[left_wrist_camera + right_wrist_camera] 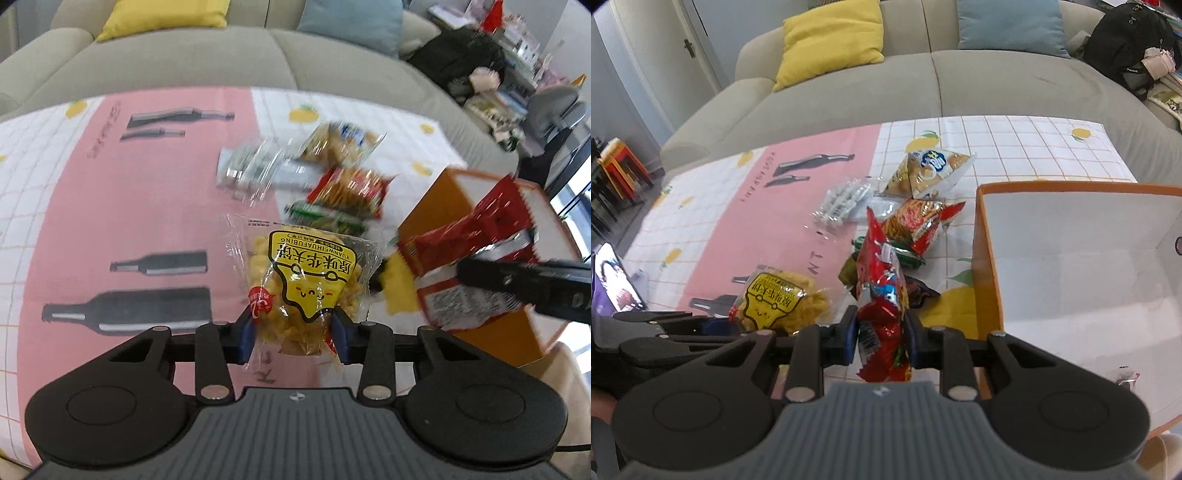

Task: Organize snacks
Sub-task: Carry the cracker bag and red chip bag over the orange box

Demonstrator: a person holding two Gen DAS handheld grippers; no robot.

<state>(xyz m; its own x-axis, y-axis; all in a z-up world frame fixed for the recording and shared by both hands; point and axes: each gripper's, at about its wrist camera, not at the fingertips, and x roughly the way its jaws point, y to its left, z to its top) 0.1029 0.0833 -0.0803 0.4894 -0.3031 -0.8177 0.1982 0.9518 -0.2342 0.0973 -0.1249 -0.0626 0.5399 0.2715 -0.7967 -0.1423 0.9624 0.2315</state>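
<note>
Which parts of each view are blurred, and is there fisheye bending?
Left wrist view: the loose snack packets and the red packet in the right gripper smear, the held yellow packet stays sharp; right wrist view: mostly sharp; both bend the sofa.

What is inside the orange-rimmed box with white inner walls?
The orange-rimmed white box shows mostly bare white floor, with one small dark-red wrapped snack near its front. The right tool hides its near corner.

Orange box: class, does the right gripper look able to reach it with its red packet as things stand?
Probably yes. The right gripper holds the red packet beside the orange box, whose open top looks unobstructed.
</note>
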